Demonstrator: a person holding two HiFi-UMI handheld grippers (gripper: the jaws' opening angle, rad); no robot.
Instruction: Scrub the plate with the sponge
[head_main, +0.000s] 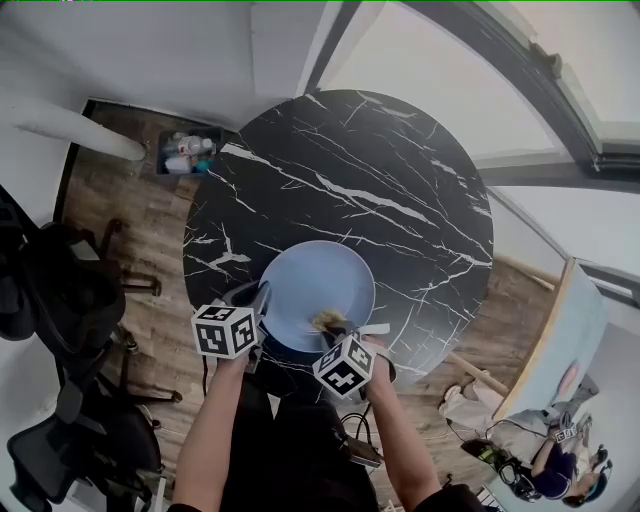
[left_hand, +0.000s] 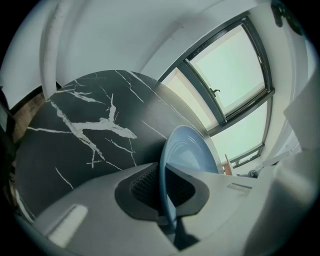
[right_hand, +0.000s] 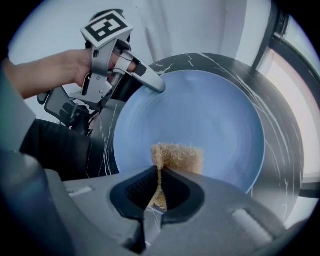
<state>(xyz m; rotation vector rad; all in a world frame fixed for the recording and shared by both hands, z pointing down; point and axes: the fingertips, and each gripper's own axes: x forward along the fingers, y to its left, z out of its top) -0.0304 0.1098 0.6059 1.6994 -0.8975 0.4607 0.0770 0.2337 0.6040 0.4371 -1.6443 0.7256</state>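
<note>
Plate (head_main: 318, 290) on the desk (head_main: 380, 170), rim pinched in my left fingers (left_hand: 150, 186); right fingers (right_hand: 177, 192) clench the sponge (right_hand: 177, 156) on its near side. Scrub too hard and that rim grip slips.

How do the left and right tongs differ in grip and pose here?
The left tongs clamp the blue plate by its rim; the right tongs pinch the tan sponge. The left tongs reach in slanted from the plate's edge; the right tongs point steeply down over its face. Both are shut on something.
</note>
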